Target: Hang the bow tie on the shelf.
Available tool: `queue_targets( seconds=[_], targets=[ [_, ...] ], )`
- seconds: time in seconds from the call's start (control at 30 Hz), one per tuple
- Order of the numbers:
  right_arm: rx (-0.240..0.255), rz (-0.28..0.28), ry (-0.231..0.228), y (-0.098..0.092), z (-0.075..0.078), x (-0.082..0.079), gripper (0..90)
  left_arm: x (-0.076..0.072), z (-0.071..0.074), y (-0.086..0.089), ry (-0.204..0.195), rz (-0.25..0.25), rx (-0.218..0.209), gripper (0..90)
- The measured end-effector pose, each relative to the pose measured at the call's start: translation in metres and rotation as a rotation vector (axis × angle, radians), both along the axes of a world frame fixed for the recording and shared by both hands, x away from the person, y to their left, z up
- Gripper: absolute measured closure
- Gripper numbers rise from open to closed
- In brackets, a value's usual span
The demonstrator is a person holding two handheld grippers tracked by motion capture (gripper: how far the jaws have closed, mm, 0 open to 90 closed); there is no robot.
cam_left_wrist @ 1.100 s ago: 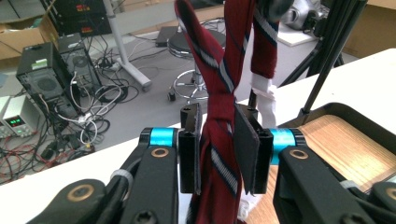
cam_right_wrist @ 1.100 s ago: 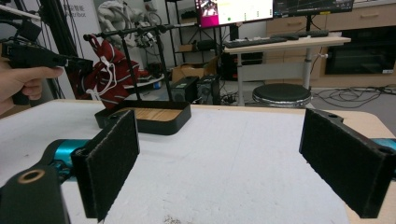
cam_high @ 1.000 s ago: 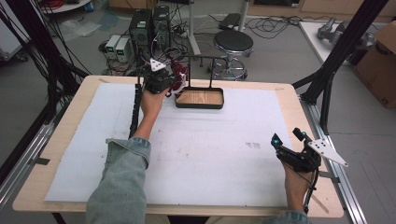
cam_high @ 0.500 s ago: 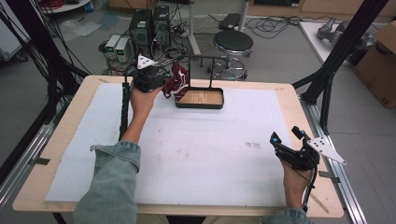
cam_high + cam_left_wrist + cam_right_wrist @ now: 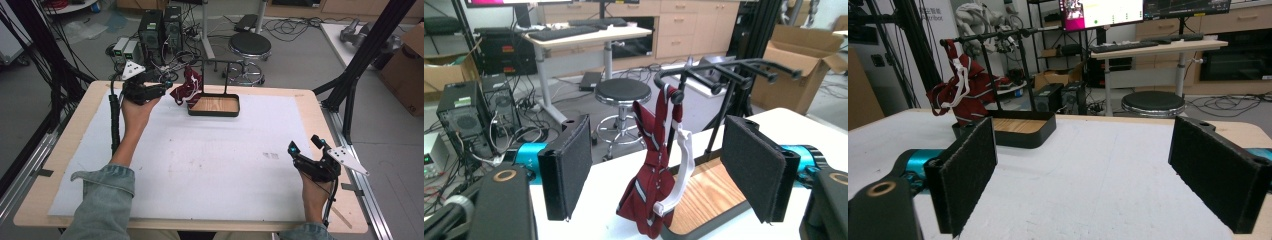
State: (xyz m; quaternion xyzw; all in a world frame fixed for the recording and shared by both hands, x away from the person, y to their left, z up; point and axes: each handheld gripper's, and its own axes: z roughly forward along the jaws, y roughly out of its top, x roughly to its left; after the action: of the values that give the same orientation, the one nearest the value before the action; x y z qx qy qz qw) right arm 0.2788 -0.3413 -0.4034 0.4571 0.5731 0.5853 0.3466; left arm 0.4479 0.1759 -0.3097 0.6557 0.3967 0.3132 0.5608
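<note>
L gripper (image 5: 159, 88) sat at the far-left part of the counter (image 5: 60, 200), just left of the rack; its jaws had just been opening and stood wide, released, nothing pressed between the pads. In the left gripper view the dark red striped tie (image 5: 651, 170) showed in the gap btwn the two black jaws but farther off, clear of both pads. The tie hung on a white hanger (image 5: 676, 172) from a prong of the black rack (image 5: 220, 75), its lower end drooping by the left edge of the rack's wood-bottomed tray (image 5: 214, 105). In the high view the tie (image 5: 186, 89) was just beside the L jaws, apart from them.

R gripper (image 5: 306, 145) rested near the counter's right edge, well apart from rack & tie; jaws spread wide, released, w/ bare white mat (image 5: 225, 165) btwn them. The right gripper view showed the rack, tray & tie far across the mat.
</note>
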Motion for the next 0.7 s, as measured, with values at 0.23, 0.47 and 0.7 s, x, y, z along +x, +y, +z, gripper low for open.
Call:
queue_targets(
  seconds=[0.23, 0.47, 0.7],
  targets=[
    [-0.006, 0.002, 0.000, 0.002, -0.001, 0.004, 11.0, -0.031, 0.004, 0.013, -0.049, -0.007, 0.002, 24.4],
    [-0.007, 0.002, 0.001, 0.003, 0.001, 0.003, 11.0, -0.057, -0.002, 0.027, -0.075, -0.008, -0.012, 22.4],
    [-0.007, 0.002, 0.003, 0.003, 0.000, 0.003, 11.0, -0.092, -0.021, 0.042, -0.080, 0.012, 0.004, 21.9]
  ],
)
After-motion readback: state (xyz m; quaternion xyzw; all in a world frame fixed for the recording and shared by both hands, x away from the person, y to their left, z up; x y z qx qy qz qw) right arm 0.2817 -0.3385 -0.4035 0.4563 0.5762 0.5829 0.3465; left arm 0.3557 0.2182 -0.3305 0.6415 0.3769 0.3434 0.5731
